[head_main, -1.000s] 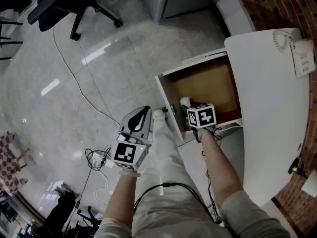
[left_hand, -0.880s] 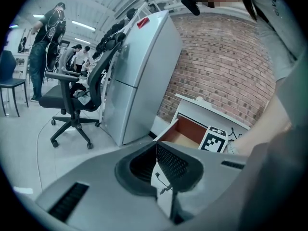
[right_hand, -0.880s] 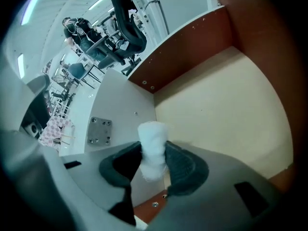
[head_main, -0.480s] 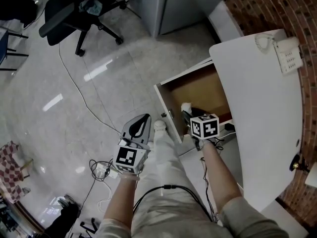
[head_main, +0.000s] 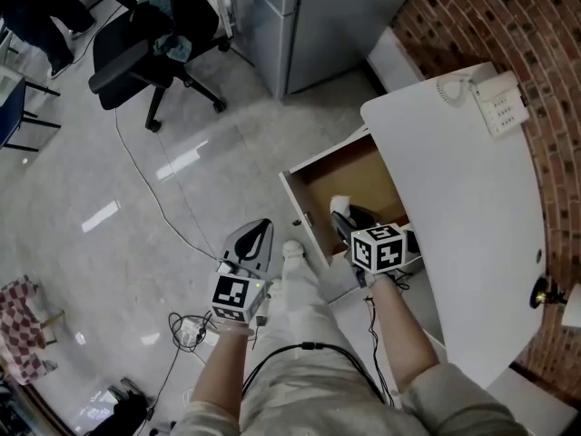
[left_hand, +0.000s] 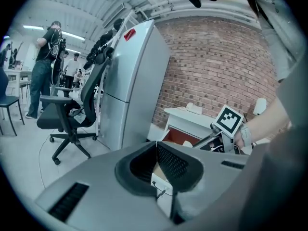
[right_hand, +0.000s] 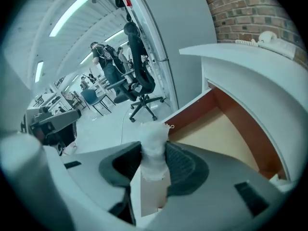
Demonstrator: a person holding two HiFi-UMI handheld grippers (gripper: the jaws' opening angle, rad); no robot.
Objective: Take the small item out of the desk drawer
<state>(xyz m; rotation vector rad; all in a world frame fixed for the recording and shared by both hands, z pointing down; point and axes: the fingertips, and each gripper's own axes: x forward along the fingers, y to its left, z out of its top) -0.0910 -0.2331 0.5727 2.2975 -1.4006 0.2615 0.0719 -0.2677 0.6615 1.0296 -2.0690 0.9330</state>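
**Right gripper** [right_hand: 154,154]: jaws are standing fairly wide and pressing on both sides of the small item [right_hand: 154,146], a soft white roll with a frayed top. The grip is looking firm, with the roll sticking up past the fingertips.

**Small item, location:** it is now hanging above the front edge of the drawer [head_main: 359,173]. A second ago it was sitting lower, inside the front of the drawer. The right gripper has been carrying it upward and tilting as it goes.

**Drawer:** it is standing pulled out from under the white desk top [head_main: 454,198]. Its brown floor is showing bare behind the gripper.

**Left gripper** [head_main: 260,230]: jaws are meeting at the tips and gripping nothing. It is hovering just left of the drawer front and has also been rising.

**Task status, as judged:** the extraction is looking nearly complete, with the item already clearing the drawer walls. What is remaining is probably carrying it away and setting it down. The likeliest risk is the soft roll slipping in the grip.
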